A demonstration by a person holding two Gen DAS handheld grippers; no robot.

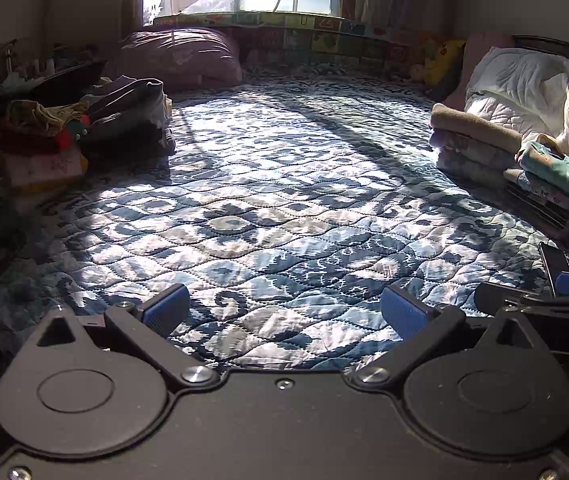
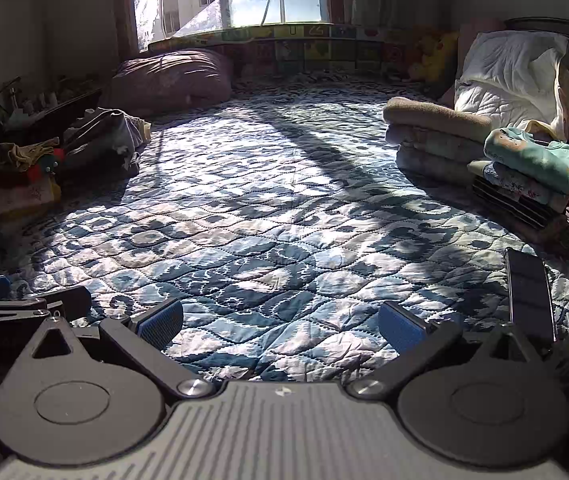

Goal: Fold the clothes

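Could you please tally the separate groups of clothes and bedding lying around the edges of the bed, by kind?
Unfolded heap: 1
Folded stacks (blankets, clothes): 2
Pillow: 1
White quilt: 1
Total: 5

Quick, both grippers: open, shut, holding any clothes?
Left gripper: open, holding nothing, fingers over the bare quilt.
Right gripper: open, holding nothing, also over the quilt.
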